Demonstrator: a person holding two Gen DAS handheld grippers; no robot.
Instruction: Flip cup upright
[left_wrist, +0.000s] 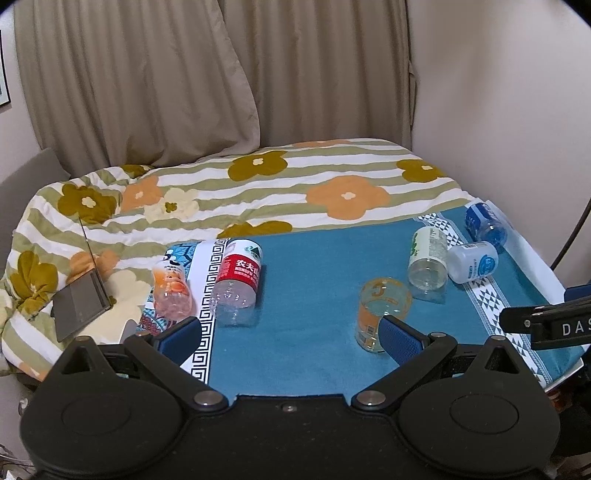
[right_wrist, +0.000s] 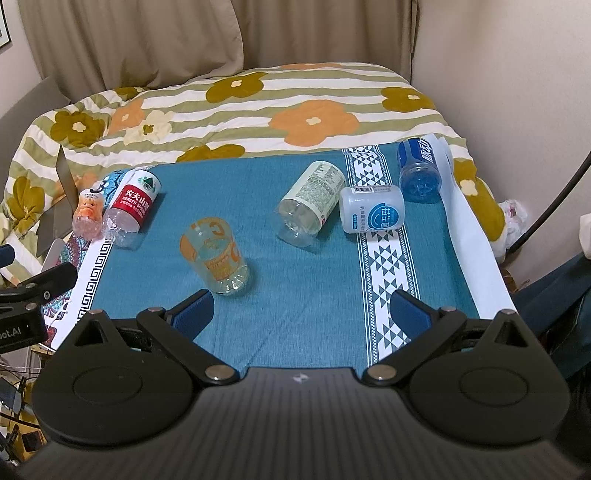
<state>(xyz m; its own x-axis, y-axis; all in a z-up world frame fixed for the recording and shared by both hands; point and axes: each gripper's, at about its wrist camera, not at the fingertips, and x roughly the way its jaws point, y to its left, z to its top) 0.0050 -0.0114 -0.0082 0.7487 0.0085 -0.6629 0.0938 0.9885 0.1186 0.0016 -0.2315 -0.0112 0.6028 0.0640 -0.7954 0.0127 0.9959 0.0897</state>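
Teal cloth (left_wrist: 303, 295): covers the counter, patterned bands at both sides.
Left wrist view, left hand-held gripper (left_wrist: 291, 336): jaws spread wide, nothing between them; its right pad hides the lower edge of the orange-printed clear cup (left_wrist: 380, 306).
Left wrist view, cup: stands mouth-up near the counter's front, empty.
Left wrist view, only here: open laptop (left_wrist: 83, 299) on the floral quilt (left_wrist: 295, 177), left of the counter.
Left wrist view, count: six cut-bottle cups; five lie on their sides, one upright.
Right wrist view, right hand-held gripper (right_wrist: 301, 310): jaws wide apart, empty, well apart from every cup.
Right wrist view, cup (right_wrist: 216, 254): fully visible, tilted slightly, left of centre.
Right wrist view, lying cups: peach one (right_wrist: 88, 214) touching red-labelled one (right_wrist: 131, 208); green-labelled (right_wrist: 310, 201); white (right_wrist: 371, 214); blue (right_wrist: 421, 171).
Right wrist view, contents: all appear empty.
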